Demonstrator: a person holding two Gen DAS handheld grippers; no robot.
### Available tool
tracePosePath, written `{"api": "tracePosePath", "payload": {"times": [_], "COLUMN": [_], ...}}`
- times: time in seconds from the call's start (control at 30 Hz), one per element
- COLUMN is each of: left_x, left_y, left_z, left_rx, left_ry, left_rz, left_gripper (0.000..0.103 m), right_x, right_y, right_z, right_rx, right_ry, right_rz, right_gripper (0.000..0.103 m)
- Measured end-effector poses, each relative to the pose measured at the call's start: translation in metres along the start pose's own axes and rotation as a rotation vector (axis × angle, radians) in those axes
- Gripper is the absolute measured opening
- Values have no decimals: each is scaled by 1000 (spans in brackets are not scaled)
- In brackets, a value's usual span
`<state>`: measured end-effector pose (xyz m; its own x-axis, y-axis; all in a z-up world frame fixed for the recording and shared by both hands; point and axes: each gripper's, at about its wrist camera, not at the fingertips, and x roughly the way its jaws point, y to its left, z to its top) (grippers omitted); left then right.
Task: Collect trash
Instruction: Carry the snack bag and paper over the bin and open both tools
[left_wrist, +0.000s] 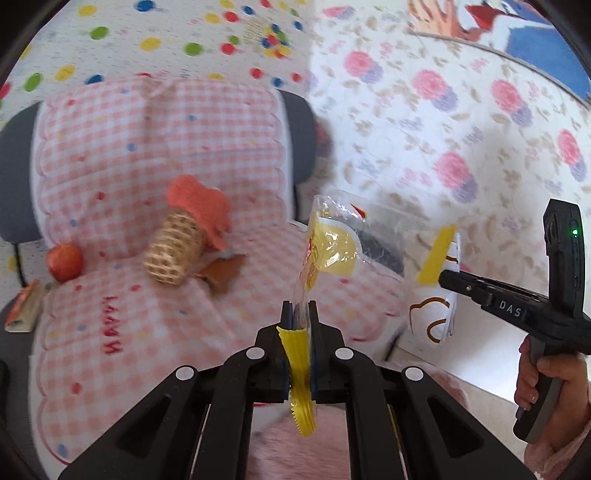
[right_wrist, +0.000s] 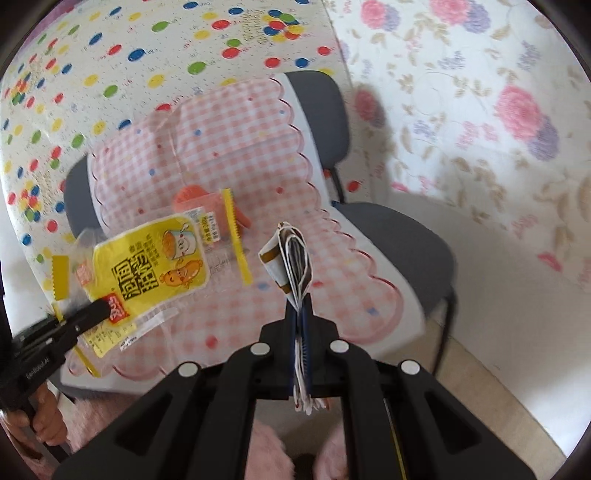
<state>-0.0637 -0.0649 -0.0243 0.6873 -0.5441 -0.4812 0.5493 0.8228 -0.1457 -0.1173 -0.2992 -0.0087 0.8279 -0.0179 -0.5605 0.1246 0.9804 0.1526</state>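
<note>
Since the yellow snack wrapper (left_wrist: 332, 247) is light, limp and slick, your left claw (left_wrist: 299, 314) pinching its crimped edge above the chair cushion (left_wrist: 147, 147) suits it. Your right claw (right_wrist: 300, 314) is clamped on folded paper trash (right_wrist: 291, 258).

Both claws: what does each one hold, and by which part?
Left claw: yellow snack wrapper, by its crimped end. Right claw: folded white paper, by one end.

The right gripper (right_wrist: 300, 314) was clamped on a folded white paper wrapper (right_wrist: 291, 258) that stood up between its jaws. At the left, the left gripper (right_wrist: 101, 308) pinched a yellow snack packet (right_wrist: 147, 266) held above a chair (right_wrist: 399, 236) covered by a pink checked cushion (right_wrist: 240, 155). Something orange (right_wrist: 192, 195) lay on the cushion behind the packet.
</note>
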Motion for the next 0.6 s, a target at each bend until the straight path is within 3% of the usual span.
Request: {"api": "tracePosePath", "payload": {"times": [0.27, 0.6], "left_x": [27, 46], "left_y": [-69, -119], "left_z": [-18, -49], "left_rx": [108, 159], "left_ry": [91, 208], "left_rz": [-185, -293], "left_gripper": [8, 8], "right_x": [-45, -62], "right_y": [-37, -65], "right_z": [-43, -90], "right_rx": [58, 153], "right_ry": [56, 106], "right_rz": [-159, -226], "right_gripper": [3, 3]}}
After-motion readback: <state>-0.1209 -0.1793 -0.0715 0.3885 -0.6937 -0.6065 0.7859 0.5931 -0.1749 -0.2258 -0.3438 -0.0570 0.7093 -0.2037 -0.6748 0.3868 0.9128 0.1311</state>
